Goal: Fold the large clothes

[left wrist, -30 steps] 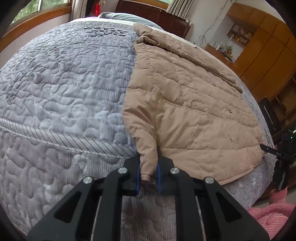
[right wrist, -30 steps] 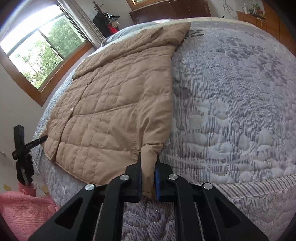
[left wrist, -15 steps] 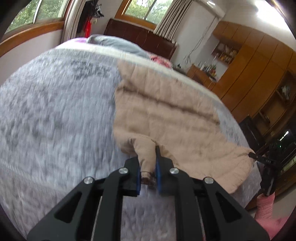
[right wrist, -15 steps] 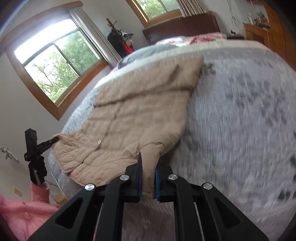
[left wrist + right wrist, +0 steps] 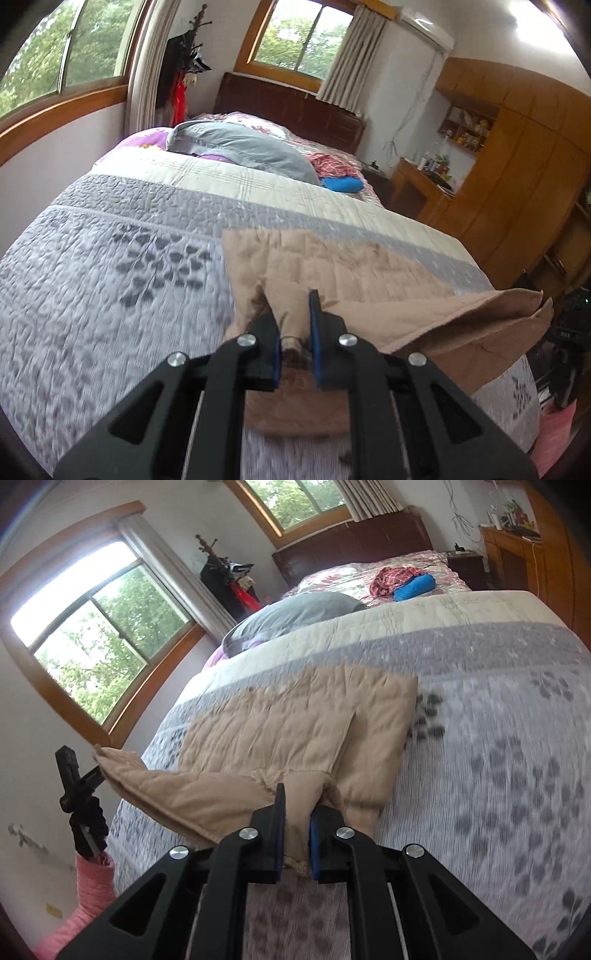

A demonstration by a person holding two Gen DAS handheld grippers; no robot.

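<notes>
A tan quilted jacket lies on the grey patterned bedspread. My left gripper is shut on one bottom corner of the jacket and holds it raised above the bed. My right gripper is shut on the other bottom corner of the jacket, also raised. The lifted hem sags between the two grippers and folds over the part still lying flat. The far end of the jacket rests on the bedspread.
A grey pillow, a red plaid cloth and a blue roll lie near the headboard. Wooden cabinets stand to the right. A black tripod and pink fabric stand beside the bed.
Both grippers have risen and moved forward toward the headboard, carrying the jacket's bottom corners. The hem has come off the bed and folds over the upper half.
</notes>
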